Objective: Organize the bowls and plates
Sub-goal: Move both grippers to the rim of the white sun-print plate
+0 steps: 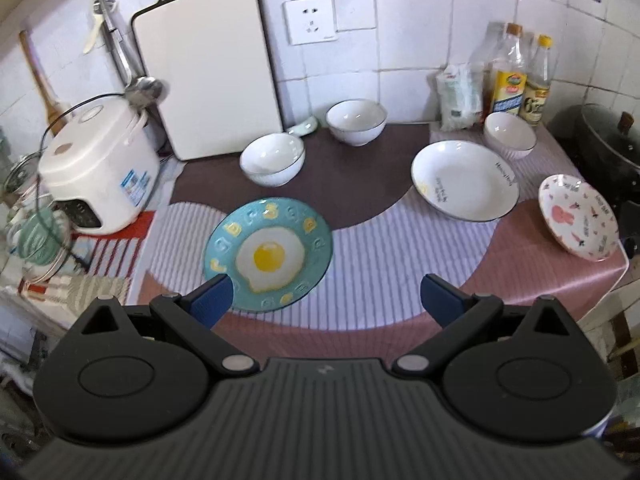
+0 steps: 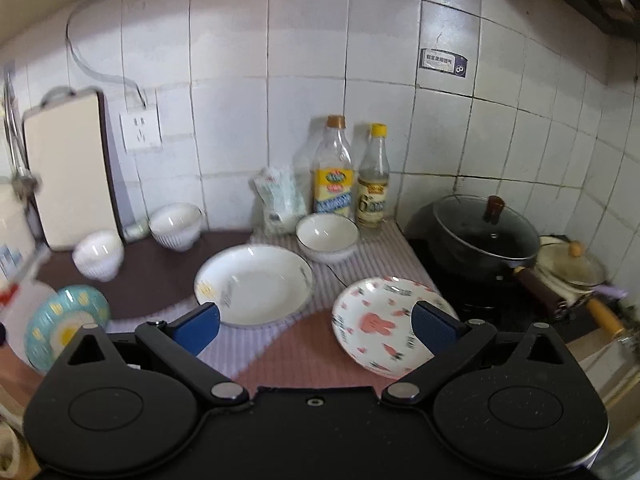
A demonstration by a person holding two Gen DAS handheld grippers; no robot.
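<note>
A teal plate (image 1: 268, 254) bore a fried-egg print, a white plate (image 2: 386, 324) pink rabbits, and the surface (image 1: 400, 264) lilac stripes.

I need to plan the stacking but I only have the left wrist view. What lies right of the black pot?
Observer: A smaller lidded pot sits just beyond the black pot.
Operator: Where is the right claw?
Observer: The right claw is open over the mat, its right finger overlapping the pink bunny plate in view.
Operator: Is it holding anything?
Observer: No, nothing is between its fingers.
</note>
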